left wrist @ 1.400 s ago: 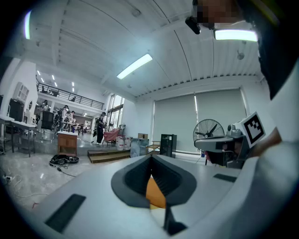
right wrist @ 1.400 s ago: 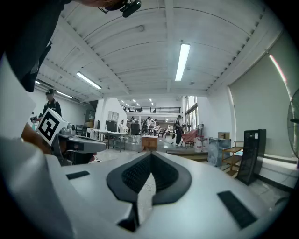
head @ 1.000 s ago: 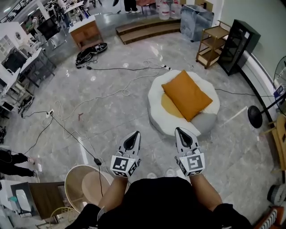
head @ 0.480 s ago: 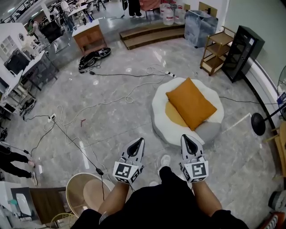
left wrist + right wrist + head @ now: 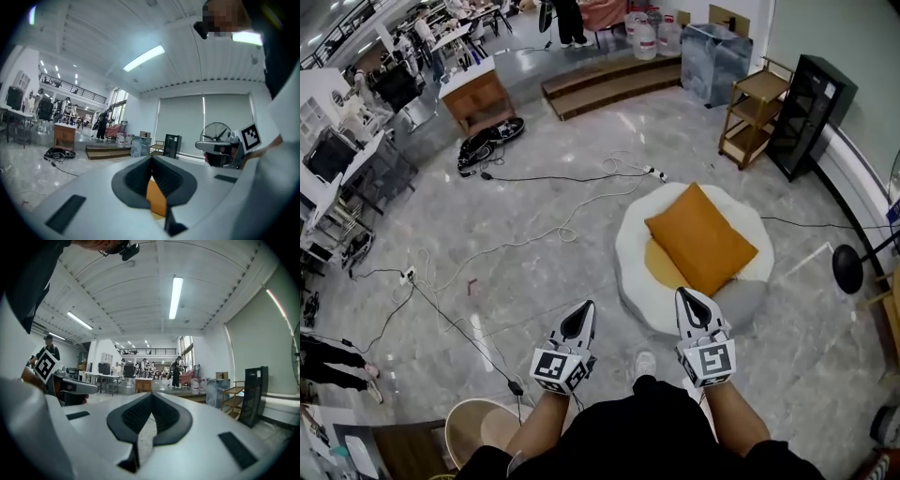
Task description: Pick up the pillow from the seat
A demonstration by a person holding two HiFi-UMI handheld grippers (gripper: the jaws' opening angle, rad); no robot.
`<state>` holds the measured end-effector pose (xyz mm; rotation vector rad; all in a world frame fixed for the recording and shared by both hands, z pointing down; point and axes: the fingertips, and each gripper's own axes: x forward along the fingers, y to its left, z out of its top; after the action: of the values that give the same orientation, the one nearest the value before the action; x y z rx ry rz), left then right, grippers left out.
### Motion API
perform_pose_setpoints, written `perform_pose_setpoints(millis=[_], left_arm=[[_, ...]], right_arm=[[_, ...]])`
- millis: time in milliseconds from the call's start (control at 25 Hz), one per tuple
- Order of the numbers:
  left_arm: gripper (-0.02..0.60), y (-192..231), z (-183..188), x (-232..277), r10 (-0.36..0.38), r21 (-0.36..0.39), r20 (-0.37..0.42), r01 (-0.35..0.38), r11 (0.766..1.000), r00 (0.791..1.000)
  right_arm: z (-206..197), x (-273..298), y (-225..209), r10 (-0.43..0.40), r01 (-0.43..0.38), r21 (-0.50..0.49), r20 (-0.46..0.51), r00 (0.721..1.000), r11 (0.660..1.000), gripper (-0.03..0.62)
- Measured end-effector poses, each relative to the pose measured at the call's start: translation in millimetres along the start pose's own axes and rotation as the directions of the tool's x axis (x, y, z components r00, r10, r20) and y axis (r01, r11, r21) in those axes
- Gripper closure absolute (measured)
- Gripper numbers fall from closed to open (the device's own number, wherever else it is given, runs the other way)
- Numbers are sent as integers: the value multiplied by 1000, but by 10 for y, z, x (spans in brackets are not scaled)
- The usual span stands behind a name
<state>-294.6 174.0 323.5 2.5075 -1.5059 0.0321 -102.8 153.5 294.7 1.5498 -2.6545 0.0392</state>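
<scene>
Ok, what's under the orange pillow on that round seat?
The orange pillow lies on the round white seat. A yellow patch of the seat shows past its near edge; the rest beneath is covered.

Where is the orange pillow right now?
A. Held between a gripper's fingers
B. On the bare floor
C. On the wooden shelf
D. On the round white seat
D: the pillow lies on top of the seat, untouched.
</scene>
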Motion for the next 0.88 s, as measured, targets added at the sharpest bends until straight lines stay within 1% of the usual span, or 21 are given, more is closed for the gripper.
perform_pose_setpoints(millis=[80, 200, 280, 360, 480, 640, 760, 880], left_arm=[[569, 133, -4, 150, 21, -30, -9, -22, 999, 1000], [569, 269, 8, 448, 45, -26, -22, -46, 999, 999], [569, 319, 50, 651, 45, -18, -22, -45, 999, 999], [569, 354, 93, 834, 34, -3, -23, -34, 999, 999], [569, 429, 159, 1047, 12, 27, -22, -11, 1000, 1000], [569, 489, 175, 1253, -11, 45, -28, 12, 999, 1000], [569, 498, 165, 1499, -47, 39, -31, 49, 998, 998], [569, 530, 141, 1777, -90, 42, -42, 92, 995, 995]], right_arm=[[14, 170, -118, 10, -9, -6, 16, 1000, 1000, 588], [4, 399, -380, -3, 3, -4, 5, 1000, 1000, 588], [34, 523, -493, 8, -8, -9, -2, 1000, 1000, 588], [16, 623, -581, 25, -25, -6, -5, 1000, 1000, 588], [-53, 761, -726, 16, -16, -5, -14, 1000, 1000, 588], [-208, 855, -904, -25, 26, 27, -35, 999, 999, 588], [-282, 957, -1071, -61, 66, 72, -72, 996, 995, 588], [-299, 1099, -1191, -99, 107, 101, -79, 992, 989, 588]])
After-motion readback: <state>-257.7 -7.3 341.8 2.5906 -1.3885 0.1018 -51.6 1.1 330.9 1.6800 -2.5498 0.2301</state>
